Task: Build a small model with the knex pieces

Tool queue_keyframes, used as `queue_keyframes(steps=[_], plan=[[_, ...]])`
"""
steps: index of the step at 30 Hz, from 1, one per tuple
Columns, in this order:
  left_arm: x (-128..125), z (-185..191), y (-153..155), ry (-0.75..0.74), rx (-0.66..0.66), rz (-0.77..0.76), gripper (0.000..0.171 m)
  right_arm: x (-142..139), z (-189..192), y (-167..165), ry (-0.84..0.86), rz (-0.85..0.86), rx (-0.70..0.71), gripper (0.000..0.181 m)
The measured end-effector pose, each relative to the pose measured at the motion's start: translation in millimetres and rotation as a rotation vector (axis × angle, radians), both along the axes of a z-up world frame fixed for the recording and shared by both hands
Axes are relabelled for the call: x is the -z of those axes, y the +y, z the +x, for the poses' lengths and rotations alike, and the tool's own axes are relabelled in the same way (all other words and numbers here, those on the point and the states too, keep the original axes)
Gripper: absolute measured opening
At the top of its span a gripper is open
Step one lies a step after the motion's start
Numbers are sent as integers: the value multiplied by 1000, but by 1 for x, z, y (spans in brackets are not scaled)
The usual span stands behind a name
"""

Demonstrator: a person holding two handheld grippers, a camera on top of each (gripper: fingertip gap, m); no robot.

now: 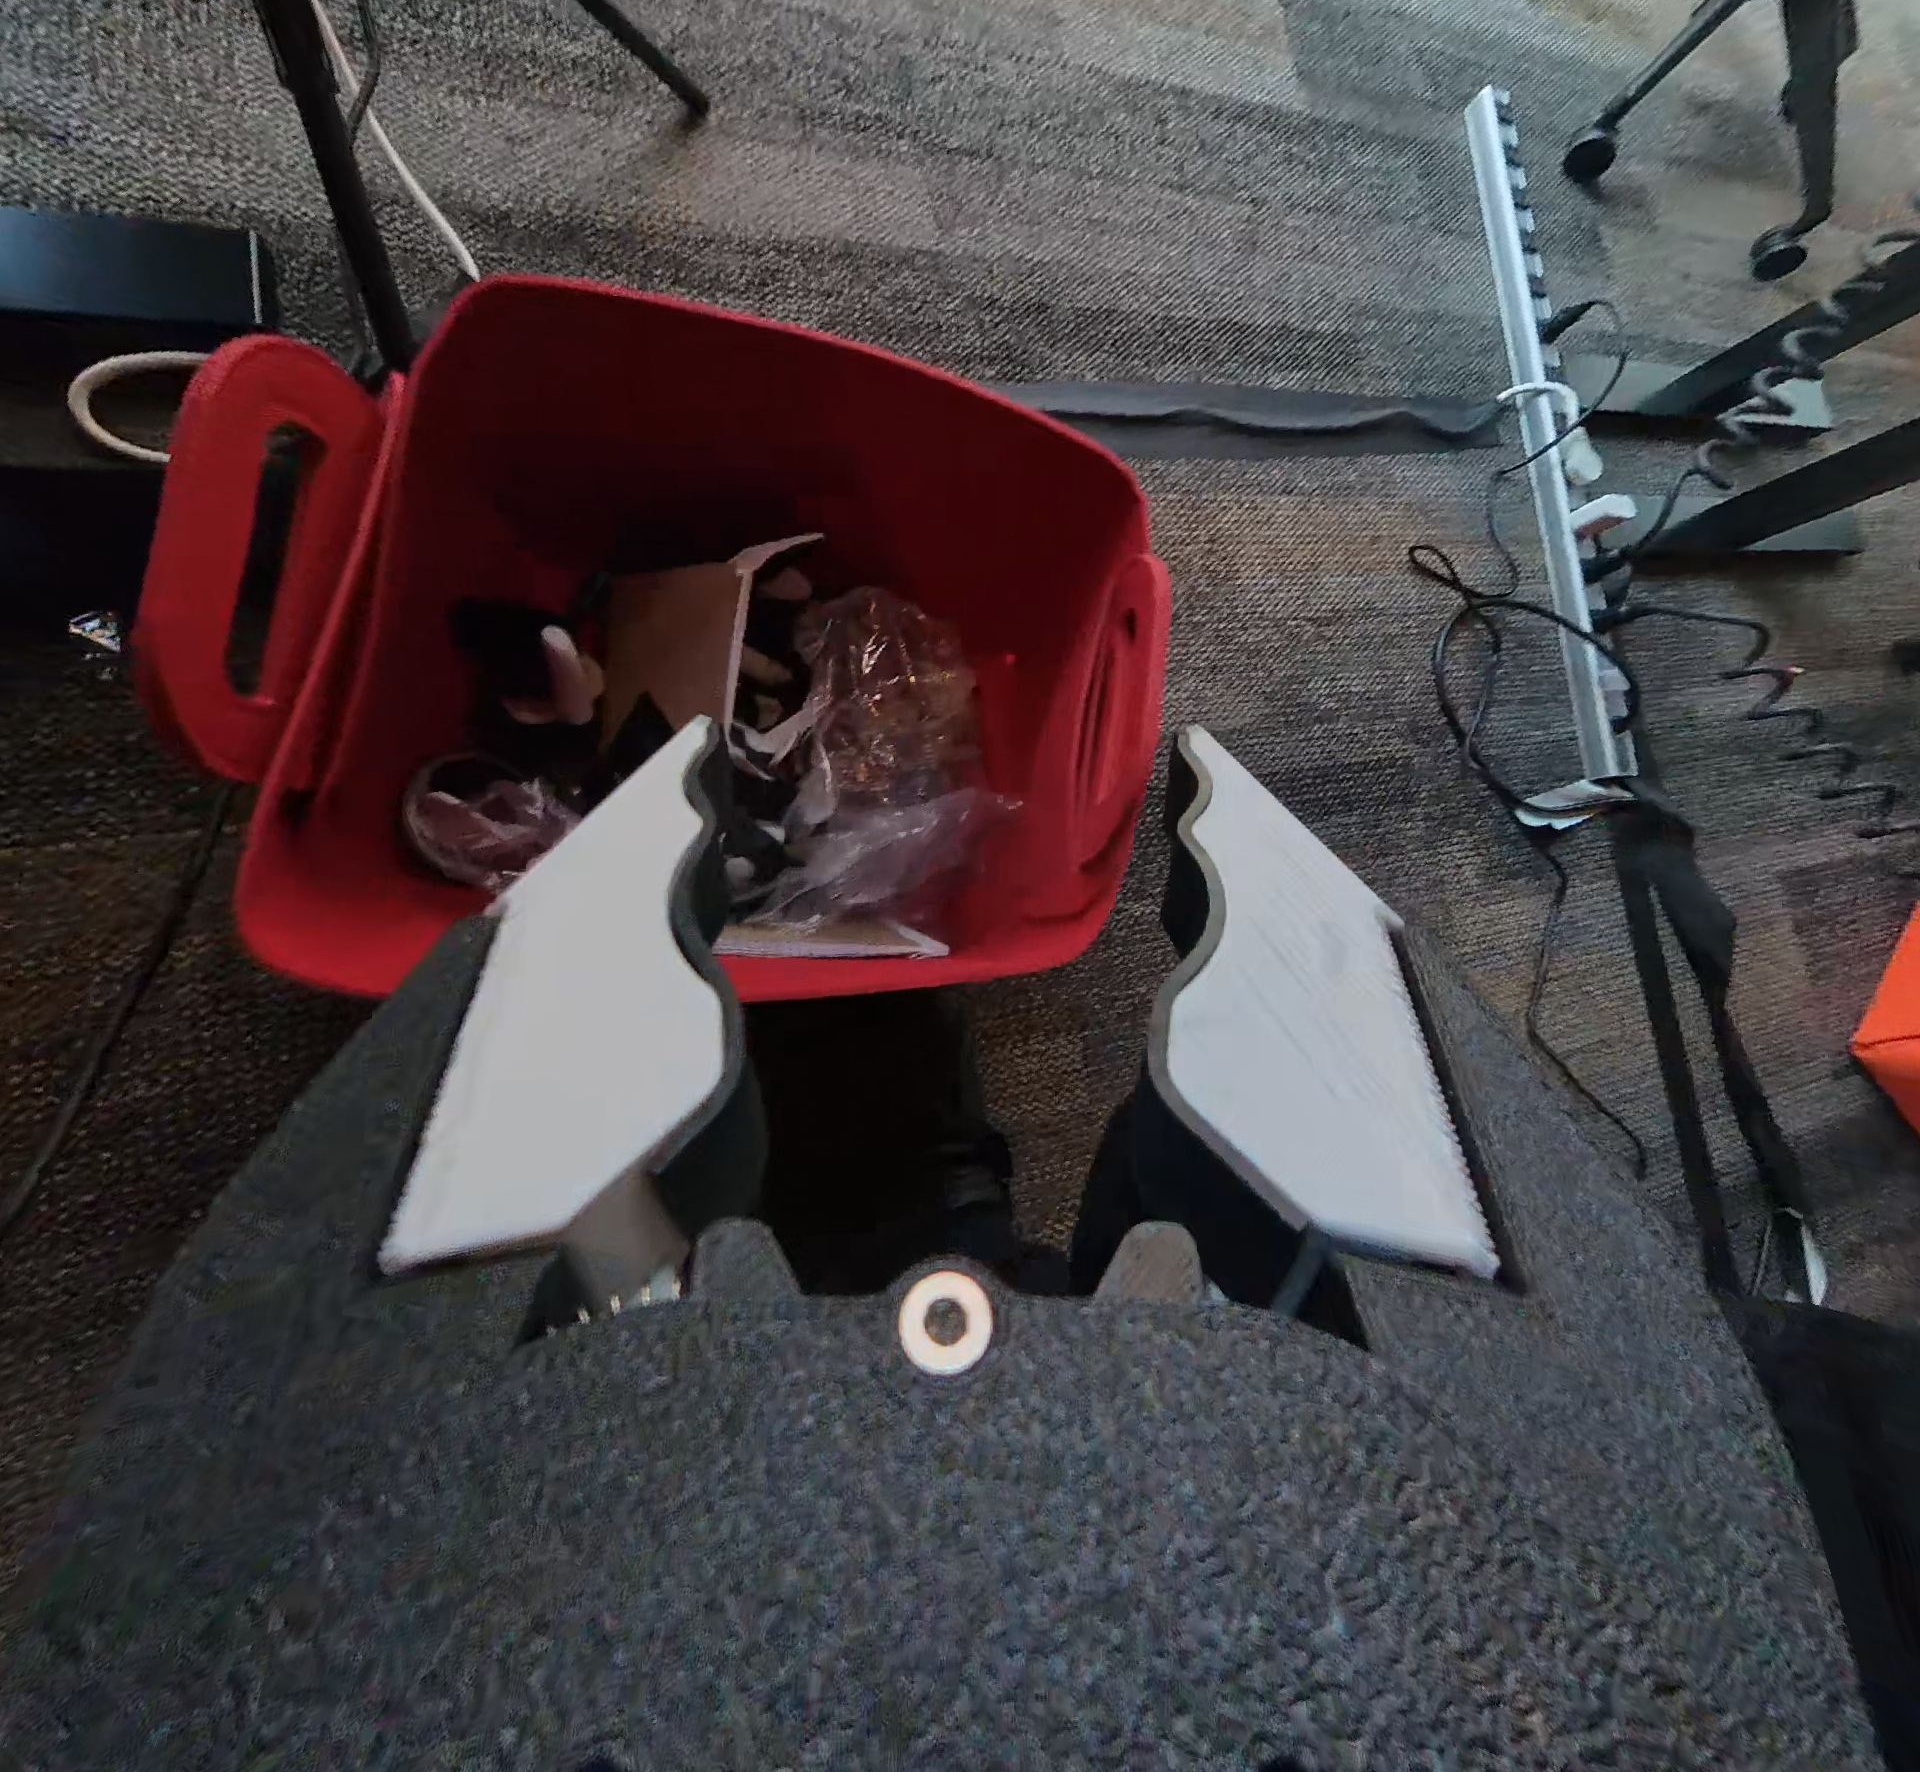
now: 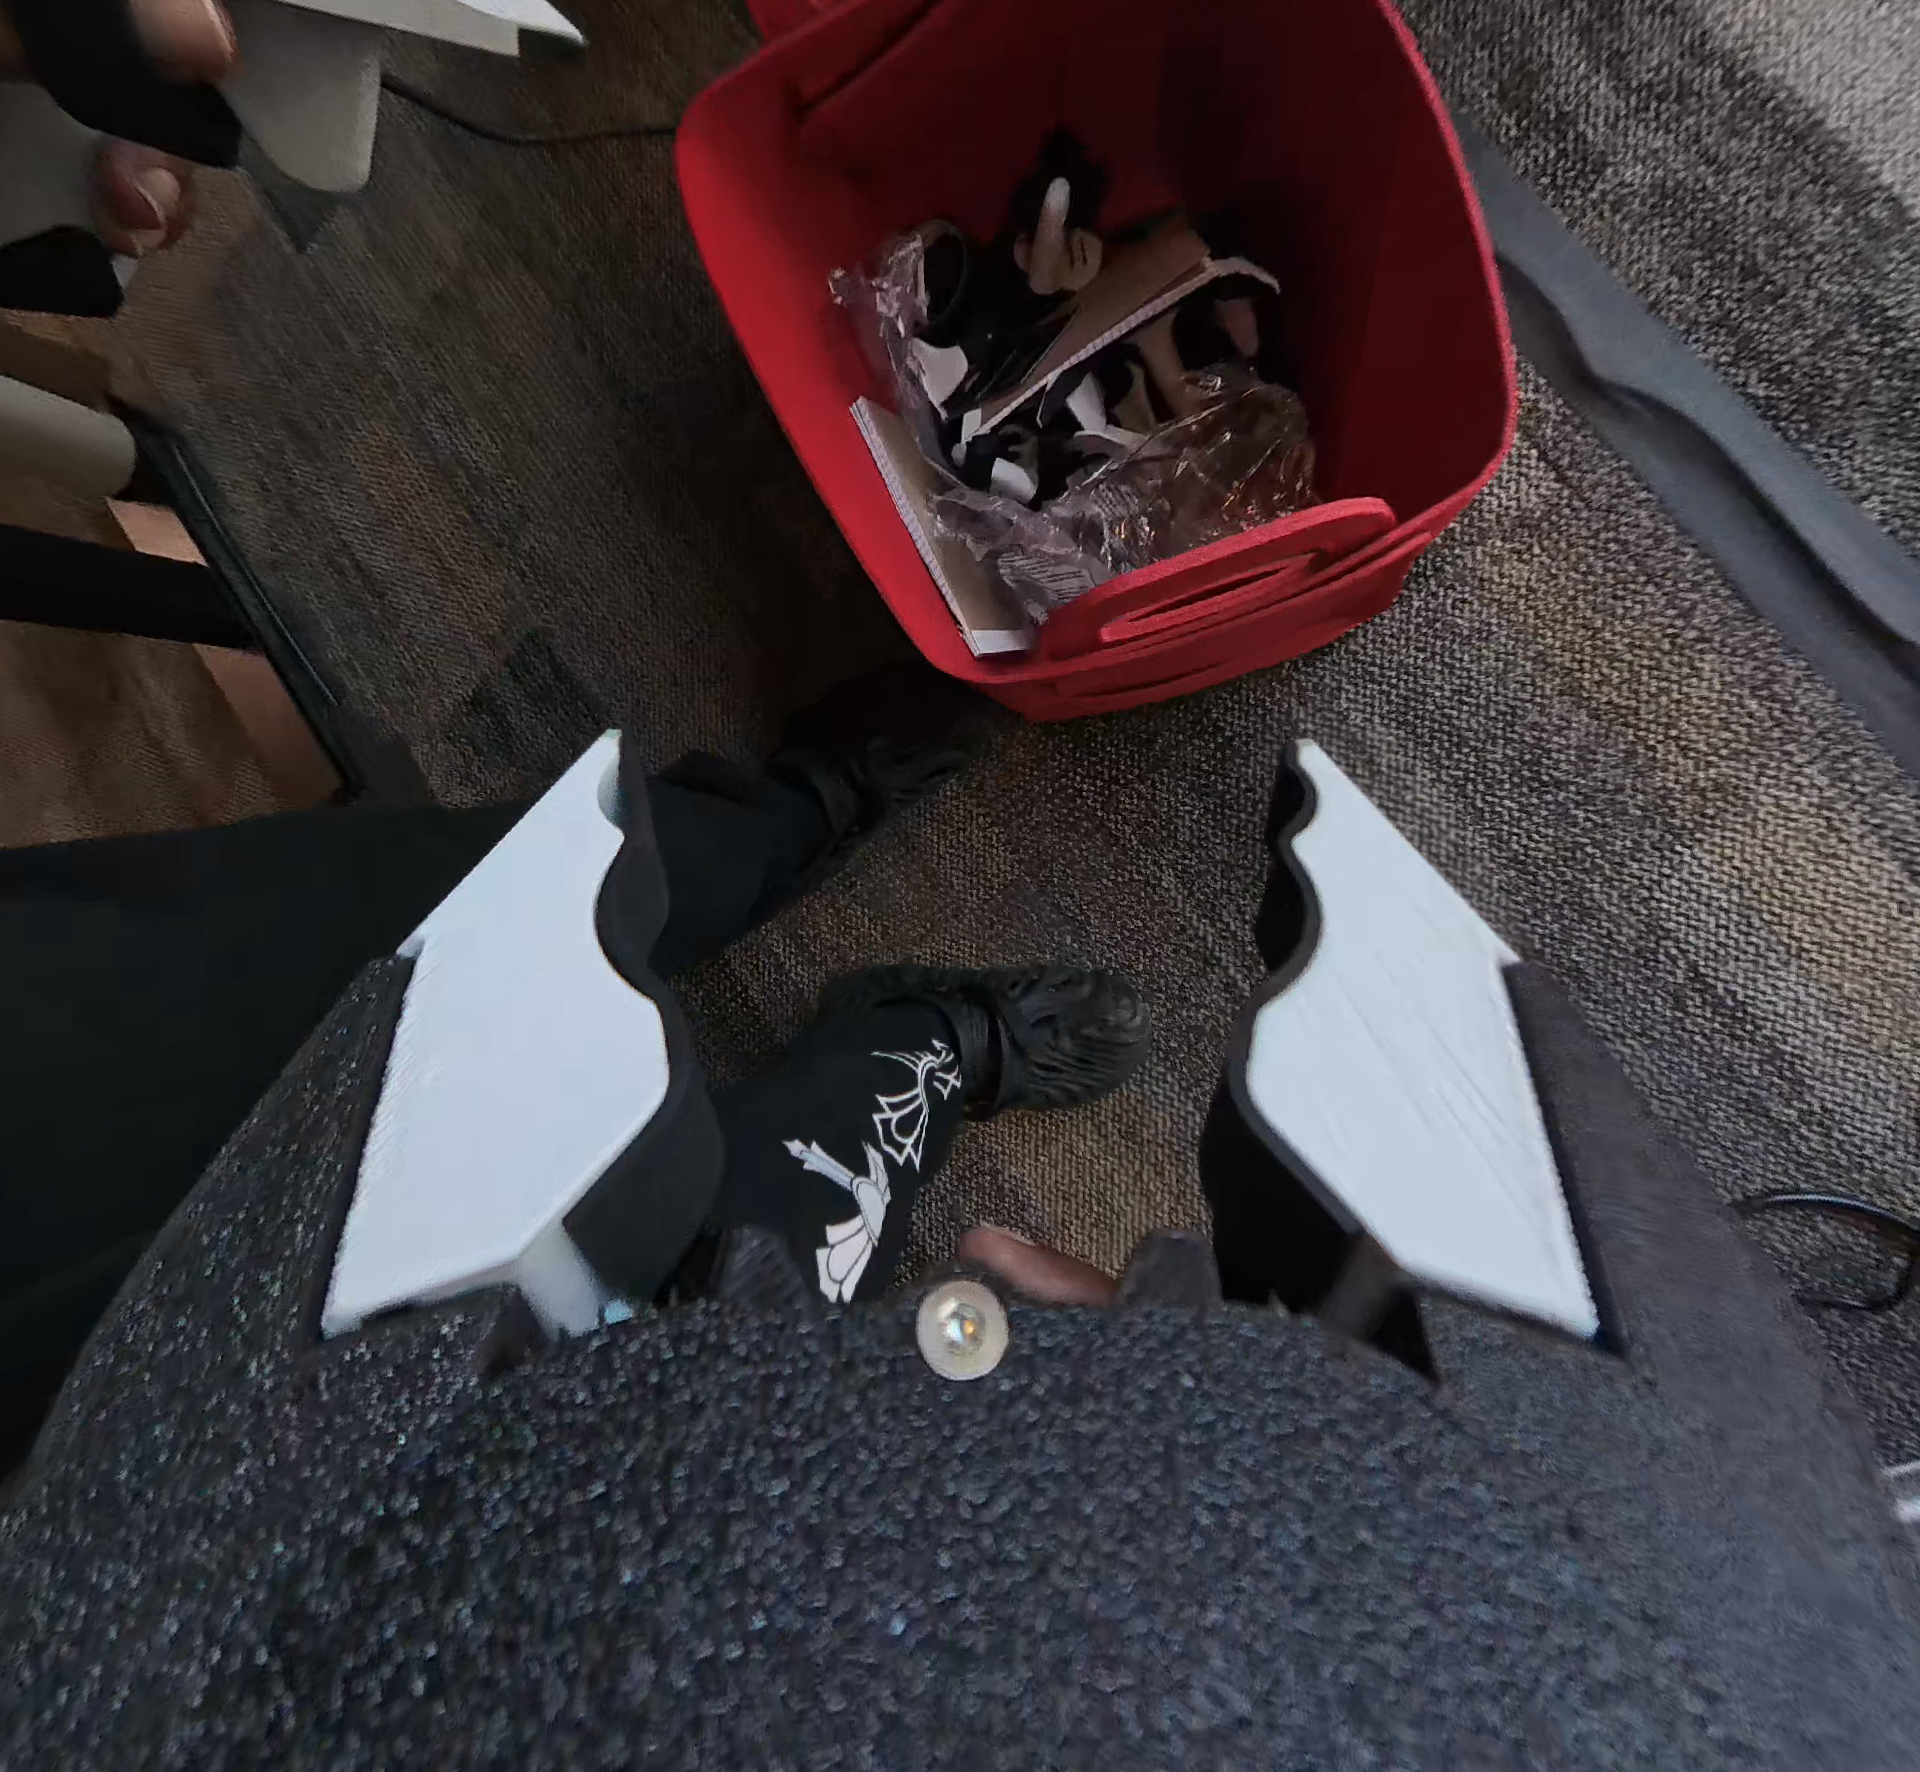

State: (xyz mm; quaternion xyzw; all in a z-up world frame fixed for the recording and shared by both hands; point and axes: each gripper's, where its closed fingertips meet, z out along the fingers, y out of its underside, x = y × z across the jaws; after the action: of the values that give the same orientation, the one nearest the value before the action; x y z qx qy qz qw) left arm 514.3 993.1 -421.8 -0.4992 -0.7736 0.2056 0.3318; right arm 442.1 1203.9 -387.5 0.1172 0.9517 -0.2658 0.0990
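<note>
Grey-brown carpet fills both views, with wide bare stretches beyond and to the right of a red felt basket that stands on it. To the basket's far left a black tripod's legs come down close to its rim, and a long white power strip with tangled black cables runs along the carpet well off to the right; wheeled chair legs stand farther still. A dark strip crosses the carpet behind the basket.

The basket has flat cut-out handles on two sides and an open top. Inside lie crumpled clear plastic wrap, a brown cardboard sheet and black and white scraps.

The left claw hangs above the basket's near rim, its white fingers spread wide and holding nothing; the left fingertip overlaps the basket's opening, the right one sits past its right wall.

The right claw is held over bare carpet on the near side of the basket, also wide apart and empty. Below it show a person's black shoe and a black trouser leg with a white print. In the right wrist view's top left corner, gloved fingers grip the other claw's white body.
</note>
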Motion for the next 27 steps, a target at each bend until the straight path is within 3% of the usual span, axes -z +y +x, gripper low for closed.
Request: queue_keyframes(steps=[6,12,18,24,27], plan=[[41,0,-45,-30,58,-39,84,20,-7,-39,-2,-1,61,117],[36,-51,-82,11,86,-79,84,8,-39,-38,54,-14,186,117],[9,-126,-81,99,188,-102,85,17,-75,32,141,50,462,121],[-18,-189,-25,144,435,-53,84,20,-80,137,124,28,1003,119],[-35,-218,7,183,533,-36,84,17,-63,183,143,26,1182,119]])
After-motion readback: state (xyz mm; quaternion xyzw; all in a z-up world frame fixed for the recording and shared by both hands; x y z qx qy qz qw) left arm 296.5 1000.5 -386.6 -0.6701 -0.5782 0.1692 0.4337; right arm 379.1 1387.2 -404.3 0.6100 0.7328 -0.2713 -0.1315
